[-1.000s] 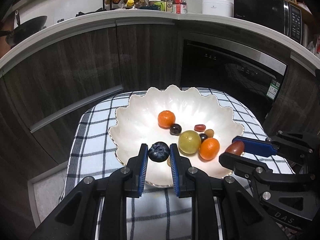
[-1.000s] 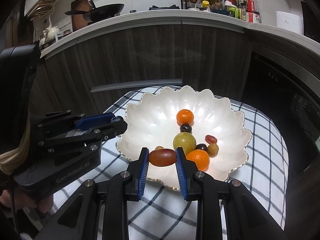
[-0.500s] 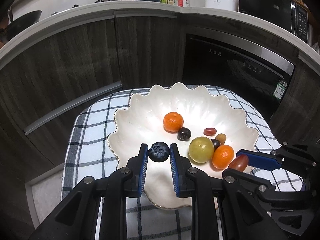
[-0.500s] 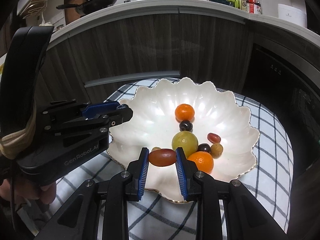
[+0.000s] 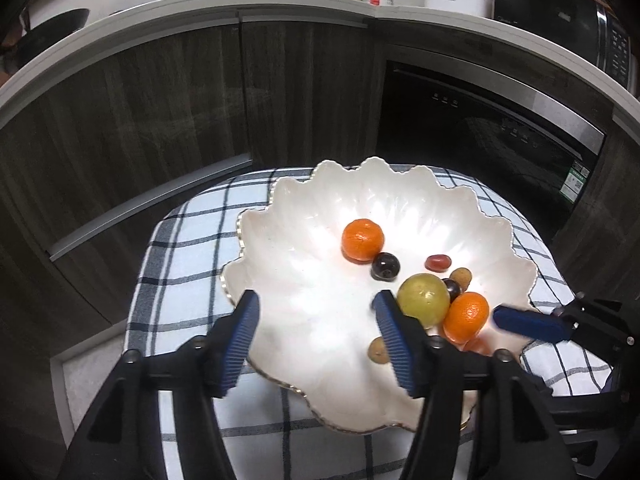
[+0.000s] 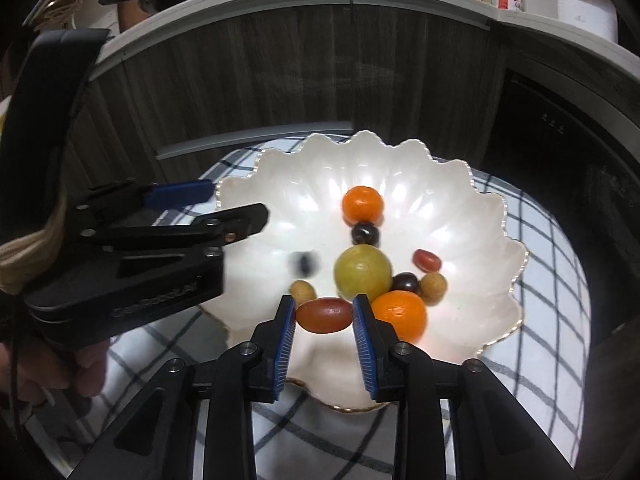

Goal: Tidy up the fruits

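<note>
Both grippers hang over the scalloped white bowl (image 6: 460,184) on the checked cloth (image 5: 188,248) so fruit drops among the rest. The left gripper (image 5: 316,320), its jaws spreading and bare, has let go the blueberry (image 6: 305,263) it pinched a second ago — now a blur in the bowl. The right gripper (image 6: 323,322), jaws opening, brackets the red grape tomato (image 6: 324,315) — earlier clamped

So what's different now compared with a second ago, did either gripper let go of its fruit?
The left gripper is opening and has dropped its blueberry, a dark blur over the white bowl. The right gripper is opening too, with the red grape tomato still between its fingers. The other fruits stayed put.
</note>
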